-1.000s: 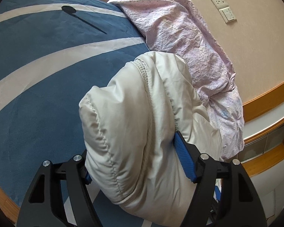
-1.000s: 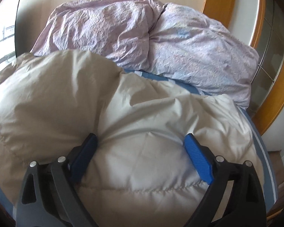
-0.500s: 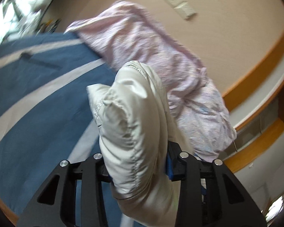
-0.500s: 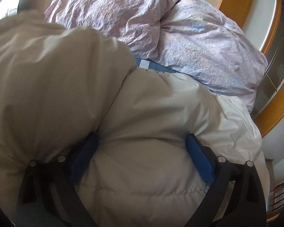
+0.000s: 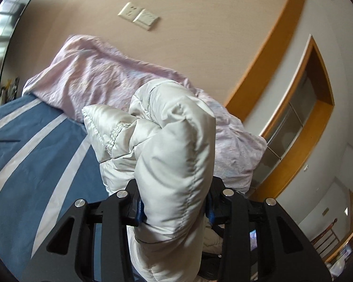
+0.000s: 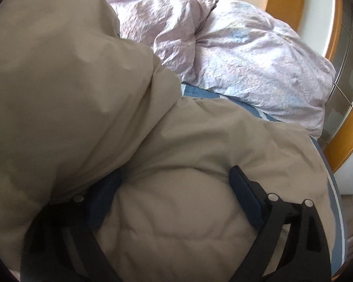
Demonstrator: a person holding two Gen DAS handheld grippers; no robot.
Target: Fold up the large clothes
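1. Left gripper (image 5: 174,205) is clamped on a thick bunched fold of the white puffer jacket (image 5: 174,141). A second ago the jaws were much wider around a bigger mound of it; they've since squeezed in and now both blue pads press into the padding.

2. That clump is up off the blue striped bedspread (image 5: 35,155) now, sticking out ahead of the fingers. Earlier it sat low against the bed. The view has also swung up and rolled, so the beige wall with the socket plates (image 5: 138,16) and the wooden trim (image 5: 277,42) fill the top instead of the bedspread.

3. Right gripper (image 6: 176,195) hasn't really budged. Its jaws sit spread wide over the jacket's body (image 6: 188,211), pads sunk into the fabric on both sides, same as before. Can't tell if it's truly pinching or just resting in the puff.

4. In the right wrist view the lifted part of the jacket looms way bigger on the left than a second ago, covering more of the crumpled pink duvet (image 6: 247,54) behind it.
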